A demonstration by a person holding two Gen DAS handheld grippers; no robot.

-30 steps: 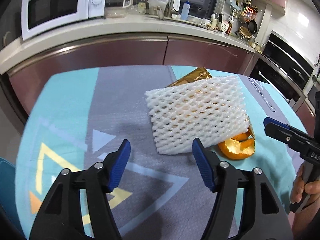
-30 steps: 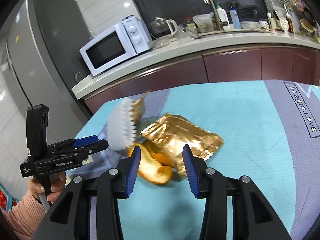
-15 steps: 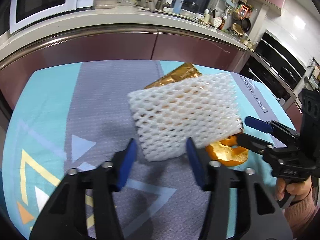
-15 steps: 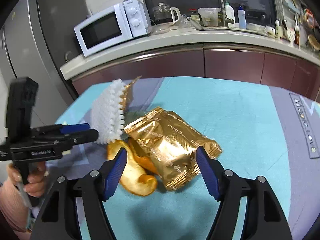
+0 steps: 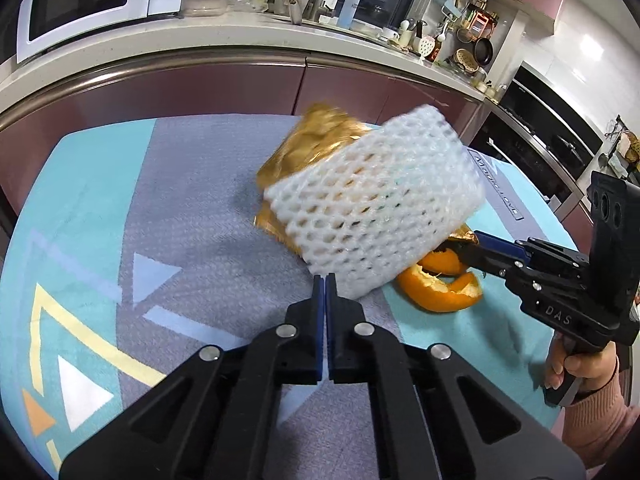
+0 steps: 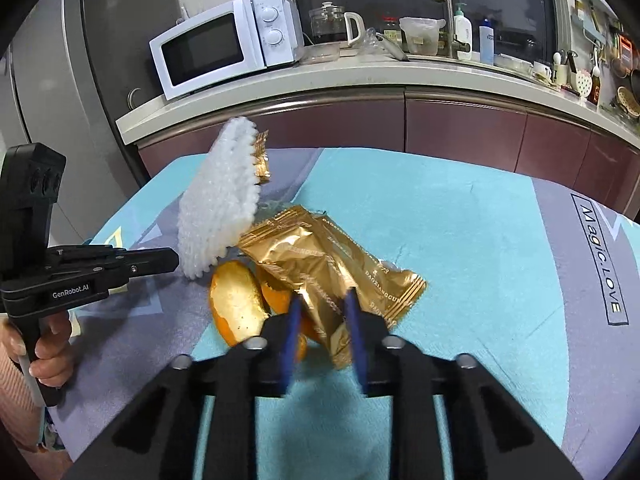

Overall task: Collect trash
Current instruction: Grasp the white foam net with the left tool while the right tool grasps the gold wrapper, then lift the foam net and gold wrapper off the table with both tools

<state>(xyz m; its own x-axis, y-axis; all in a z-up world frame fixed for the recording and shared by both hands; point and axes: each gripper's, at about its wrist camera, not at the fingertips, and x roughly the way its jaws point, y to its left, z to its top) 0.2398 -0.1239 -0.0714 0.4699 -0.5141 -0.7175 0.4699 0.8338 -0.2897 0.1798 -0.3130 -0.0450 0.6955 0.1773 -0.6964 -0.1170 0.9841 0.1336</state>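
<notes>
My left gripper point(image 5: 325, 280) is shut on the near corner of a white foam fruit net point(image 5: 376, 204), which stands tilted up off the cloth. From the right wrist view the left gripper point(image 6: 176, 262) holds that foam net point(image 6: 222, 204) upright. A gold snack wrapper point(image 6: 332, 260) lies on orange peel point(image 6: 236, 304). My right gripper point(image 6: 322, 308) is closing, and its pads pinch the wrapper's near end. A second gold piece point(image 6: 260, 156) sticks out behind the net. In the left wrist view the right gripper point(image 5: 466, 250) reaches in beside the orange peel point(image 5: 436, 288).
A teal and grey patterned cloth point(image 5: 120, 208) covers the table. Behind it runs a kitchen counter point(image 6: 360, 84) with a microwave point(image 6: 224, 48), a glass kettle and bottles. An oven front point(image 5: 532, 152) stands at the right. A hand in a pink sleeve point(image 5: 584, 376) holds each gripper.
The left jaws have shut on the net's corner and tipped it up. The right jaws widened, then narrowed onto the gold wrapper.
</notes>
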